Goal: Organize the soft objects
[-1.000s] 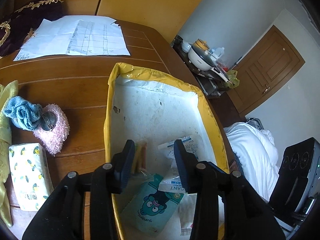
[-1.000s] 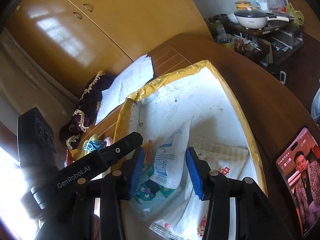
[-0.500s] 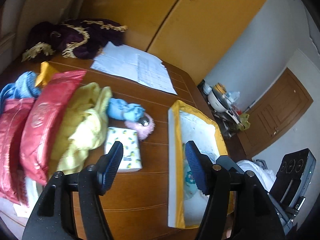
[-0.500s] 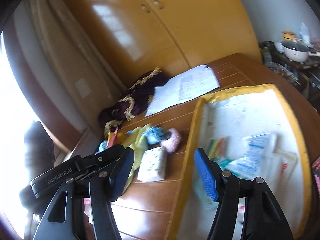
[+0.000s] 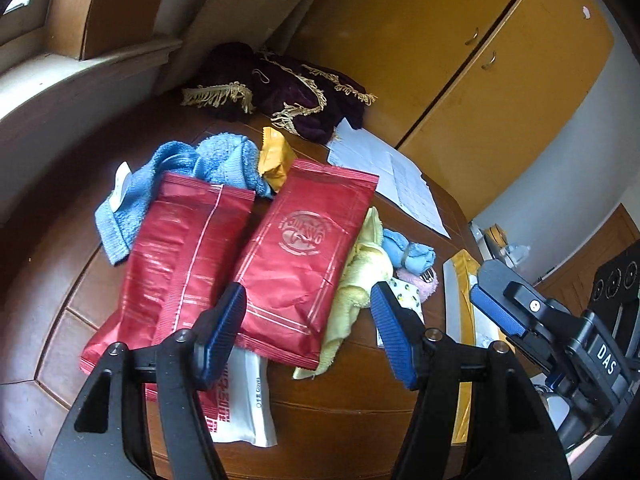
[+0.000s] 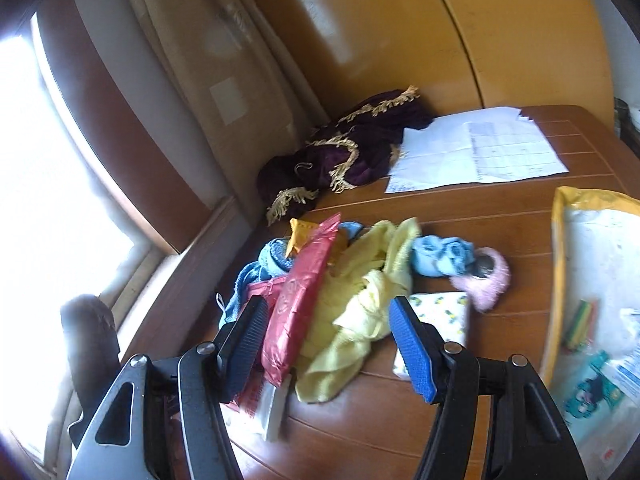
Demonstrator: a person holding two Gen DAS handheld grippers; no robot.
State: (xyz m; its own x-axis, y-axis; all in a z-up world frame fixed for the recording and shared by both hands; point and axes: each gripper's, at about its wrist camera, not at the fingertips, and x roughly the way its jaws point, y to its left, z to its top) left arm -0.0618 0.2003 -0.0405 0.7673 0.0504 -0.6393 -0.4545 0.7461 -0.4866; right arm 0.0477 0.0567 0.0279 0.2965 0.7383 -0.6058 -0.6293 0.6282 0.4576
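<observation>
Hovering released and empty, the left gripper [image 5: 306,332] frames the red packet [image 5: 304,256] below.

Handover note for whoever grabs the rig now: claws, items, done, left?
Left claw open, empty, above the red packets. Right claw open, empty, above the yellow cloth.
On the table: red packets, blue towel, yellow cloth, tissue pack, pink puff.
Done: several packets lie in the yellow-rimmed box.
Left: the whole pile.
</observation>
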